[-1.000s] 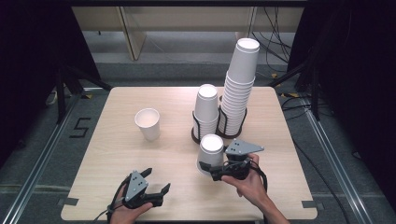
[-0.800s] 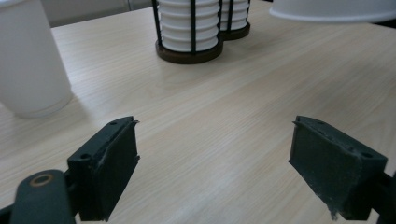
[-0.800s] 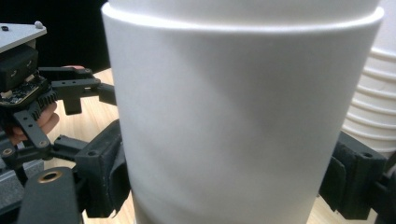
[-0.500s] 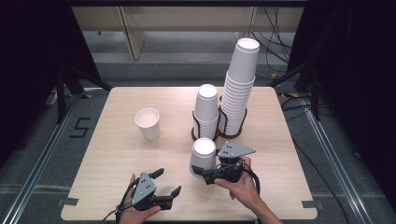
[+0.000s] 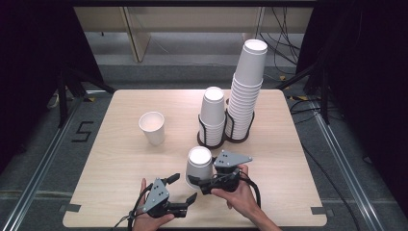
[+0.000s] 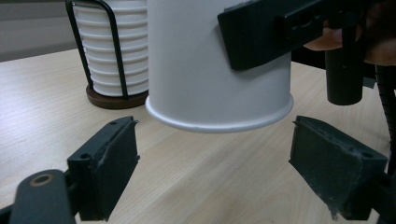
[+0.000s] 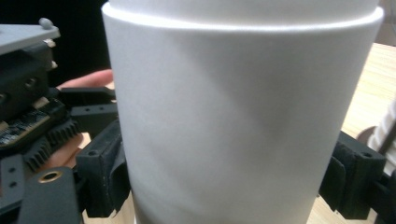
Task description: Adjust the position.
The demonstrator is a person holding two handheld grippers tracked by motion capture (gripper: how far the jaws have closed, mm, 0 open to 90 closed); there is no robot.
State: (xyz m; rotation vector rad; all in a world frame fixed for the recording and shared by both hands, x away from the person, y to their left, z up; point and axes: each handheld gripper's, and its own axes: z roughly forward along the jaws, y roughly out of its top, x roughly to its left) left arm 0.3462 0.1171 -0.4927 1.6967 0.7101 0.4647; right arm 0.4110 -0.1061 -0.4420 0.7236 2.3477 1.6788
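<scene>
Even overhead light falls on the pale wooden surface (image 5: 120,159), bright against black, unlit surroundings. Shadows under the white paper cups are soft and short. The high view is sharp. In the right gripper view the held white paper cup (image 7: 243,116) is soft-focused, with faint grey shading.

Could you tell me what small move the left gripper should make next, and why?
Probably ease the left gripper forward so its open jaws straddle the rim of the upside-down cup. The right gripper holds that cup lifted off the table, its rim just ahead of the left jaws.
</scene>
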